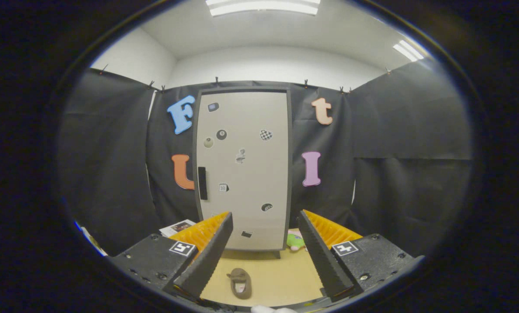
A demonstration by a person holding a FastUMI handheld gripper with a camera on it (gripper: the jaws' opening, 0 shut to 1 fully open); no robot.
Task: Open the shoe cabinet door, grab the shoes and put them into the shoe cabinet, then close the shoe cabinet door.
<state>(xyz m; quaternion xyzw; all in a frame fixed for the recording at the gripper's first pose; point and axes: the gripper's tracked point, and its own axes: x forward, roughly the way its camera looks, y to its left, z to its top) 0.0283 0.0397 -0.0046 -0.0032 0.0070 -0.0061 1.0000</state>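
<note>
Gripper view looks straight at the shoe cabinet (242, 169), a tall pale box with a dark frame that stands upright against the black cloth wall, well beyond the fingers. Its door (250, 156) is shut, flush in the frame, and dotted with small stickers. The cabinet rests on a tan wooden table (281, 278) that runs from its foot back toward the gripper.

The gripper (263, 256) points level at the lower part of the door, with both fingers spread wide and nothing between them but bare table and one shoe. Each finger (207, 256) is a dark ribbed wedge with an orange backing.

On the door's left side, about mid-height, sits the handle (202, 183), a narrow black bar with its long axis vertical. It lies up and to the left of the line between the fingers, nearer the left finger than the right. Judging from the task, opening the door comes first, so the gripper would need to rise and shift left to bring the fingers to either side of that bar.

A small brown shoe (239, 282) lies on the table between the fingers, far closer than the cabinet, its long axis pointing roughly toward the door. Beside the cabinet's right foot is a green object (295, 240), possibly a soft toy; it is too small to tell.
</note>
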